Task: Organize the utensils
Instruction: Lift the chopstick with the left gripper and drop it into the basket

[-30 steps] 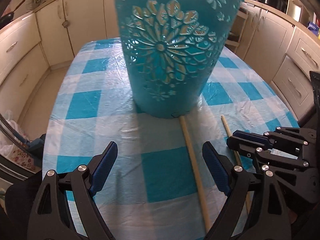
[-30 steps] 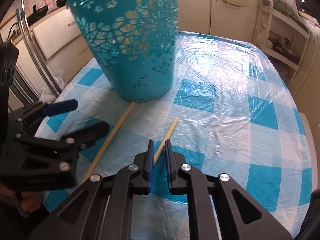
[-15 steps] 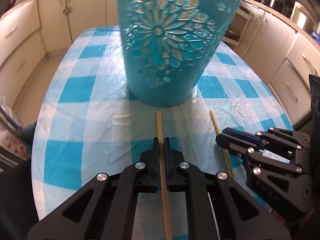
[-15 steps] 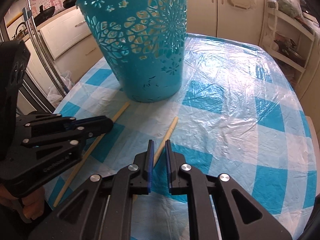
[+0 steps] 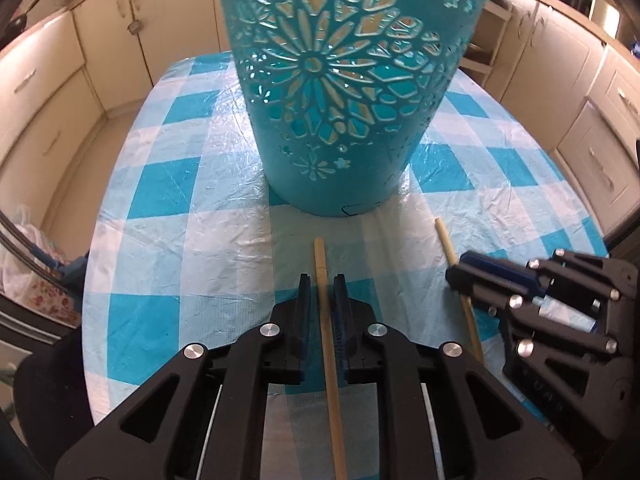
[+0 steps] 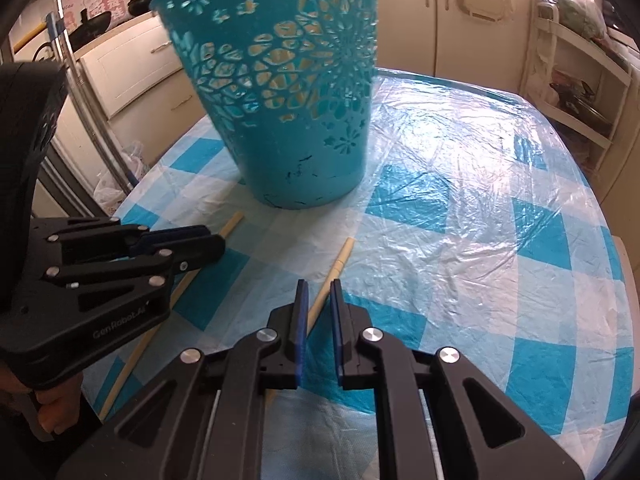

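Note:
A tall teal basket [image 5: 344, 92] with cut-out flowers stands on the checked table; it also shows in the right wrist view [image 6: 288, 104]. My left gripper [image 5: 322, 292] is shut on a wooden stick [image 5: 326, 320], whose far end points at the basket's base. My right gripper [image 6: 318, 300] is shut on a second wooden stick [image 6: 338, 264], which runs under its fingers toward the basket. In the left wrist view the right gripper [image 5: 460, 270] sits to the right over that second stick [image 5: 450, 246]. In the right wrist view the left gripper [image 6: 216, 240] is at left, over the first stick [image 6: 232, 224].
The table [image 6: 500, 200] has a blue and white checked cloth under clear plastic. Cream kitchen cabinets [image 5: 60, 80] surround it on all sides. An open shelf unit [image 6: 576, 80] stands at the right. Plastic bags [image 5: 24, 240] lie on the floor at the left.
My left gripper went from wide open to shut on the first stick and has drawn it back from the basket. The right gripper stays shut on the second stick.

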{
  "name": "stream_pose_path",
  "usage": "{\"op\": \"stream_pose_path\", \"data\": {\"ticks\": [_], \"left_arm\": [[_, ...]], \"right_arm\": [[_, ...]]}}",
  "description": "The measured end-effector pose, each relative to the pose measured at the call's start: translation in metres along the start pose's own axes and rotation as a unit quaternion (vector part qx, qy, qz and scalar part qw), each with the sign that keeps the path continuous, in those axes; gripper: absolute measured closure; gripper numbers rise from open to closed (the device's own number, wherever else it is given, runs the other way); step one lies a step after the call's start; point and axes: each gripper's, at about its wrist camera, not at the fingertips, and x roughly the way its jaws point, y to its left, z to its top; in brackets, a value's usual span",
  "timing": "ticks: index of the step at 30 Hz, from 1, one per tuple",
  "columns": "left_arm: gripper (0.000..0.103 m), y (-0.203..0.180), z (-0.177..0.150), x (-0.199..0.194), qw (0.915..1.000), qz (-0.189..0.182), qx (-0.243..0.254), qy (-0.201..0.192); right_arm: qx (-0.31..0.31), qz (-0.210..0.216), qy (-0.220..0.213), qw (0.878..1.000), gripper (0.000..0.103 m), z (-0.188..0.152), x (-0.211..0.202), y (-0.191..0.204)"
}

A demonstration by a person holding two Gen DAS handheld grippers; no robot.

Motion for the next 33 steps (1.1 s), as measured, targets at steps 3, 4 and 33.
{"op": "stream_pose_path", "data": {"ticks": [3, 4, 33], "left_arm": [[0.091, -0.004, 0.000, 0.000, 0.9998, 0.010, 0.020, -0.001], [0.091, -0.004, 0.000, 0.000, 0.9997, 0.010, 0.023, -0.002], [0.098, 0.065, 0.063, -0.170, 0.9581, -0.136, -0.086, -0.237]], "right_arm": [[-0.001, -0.002, -0.003, 1.000, 0.091, 0.000, 0.000, 0.000], [-0.004, -0.004, -0.004, 1.000, 0.091, 0.000, 0.000, 0.001], [-0.032, -0.005, -0.013, 0.999, 0.074, -0.004, 0.002, 0.016]]}}
